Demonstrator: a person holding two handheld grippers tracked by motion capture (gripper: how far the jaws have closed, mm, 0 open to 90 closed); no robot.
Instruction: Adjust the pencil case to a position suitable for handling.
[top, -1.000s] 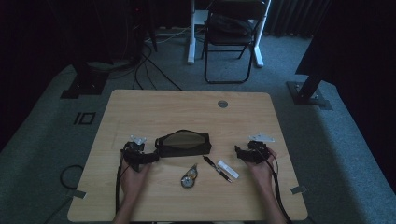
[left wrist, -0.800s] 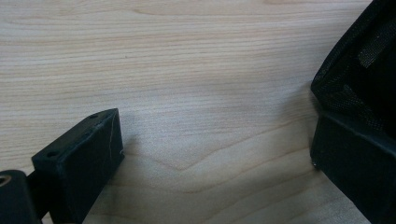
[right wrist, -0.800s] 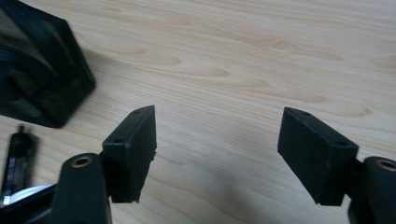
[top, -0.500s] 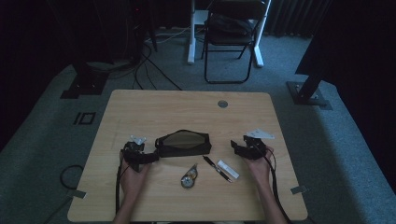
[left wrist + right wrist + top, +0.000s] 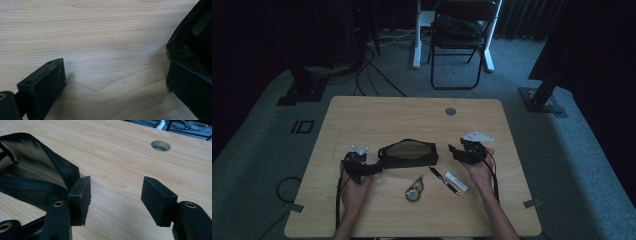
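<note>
Left tool (image 5: 373, 169): jaws spread wide over bare wood, nothing between them; one jaw sits just beside the pouch's mesh end (seen close in the left gripper view).
Right tool (image 5: 452, 150): jaws apart, gripping nothing; the near jaw lies right beside the pouch's zipped corner, whether touching I cannot tell.
Pouch (image 5: 408, 153): black, zip open, lying flat mid-worktop between the two tools.
Pen (image 5: 444, 180): just in front of the pouch, beside a white eraser (image 5: 456, 181).
Round tape dispenser (image 5: 414, 192): near the pen.
Worktop (image 5: 412, 115): light wood, with a cable hole (image 5: 450, 111) at the far side.
</note>
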